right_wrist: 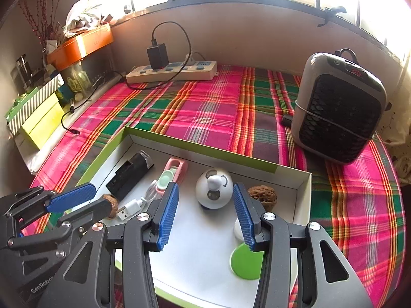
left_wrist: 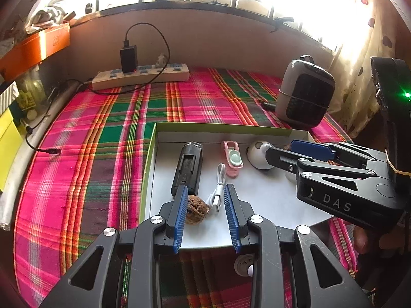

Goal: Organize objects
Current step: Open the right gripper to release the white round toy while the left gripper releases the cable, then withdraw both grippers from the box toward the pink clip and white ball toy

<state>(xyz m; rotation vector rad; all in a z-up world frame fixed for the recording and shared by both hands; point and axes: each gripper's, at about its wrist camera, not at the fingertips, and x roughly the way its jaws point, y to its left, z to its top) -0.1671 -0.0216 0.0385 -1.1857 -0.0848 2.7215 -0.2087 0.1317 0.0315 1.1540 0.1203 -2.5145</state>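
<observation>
A shallow white box with green walls (left_wrist: 151, 151) (right_wrist: 205, 147) lies on the plaid cloth. In it are a black charger cradle (left_wrist: 187, 169) (right_wrist: 129, 175), a pink clip (left_wrist: 232, 157) (right_wrist: 172, 173), a white USB cable (left_wrist: 218, 192) (right_wrist: 131, 206), a white round toy (left_wrist: 258, 154) (right_wrist: 214, 188), two walnuts (left_wrist: 196, 209) (right_wrist: 264, 196) and a green disc (right_wrist: 246, 261). My left gripper (left_wrist: 204, 195) is open, with one walnut against its left pad and the USB plug between the pads. My right gripper (right_wrist: 205, 192) is open around the white toy.
A grey heater (right_wrist: 339, 105) (left_wrist: 304, 93) stands at the back right. A power strip (left_wrist: 141, 75) (right_wrist: 172, 71) with a black adapter and cable lies along the back wall. Boxes and an orange case (right_wrist: 79, 45) are stacked at the left.
</observation>
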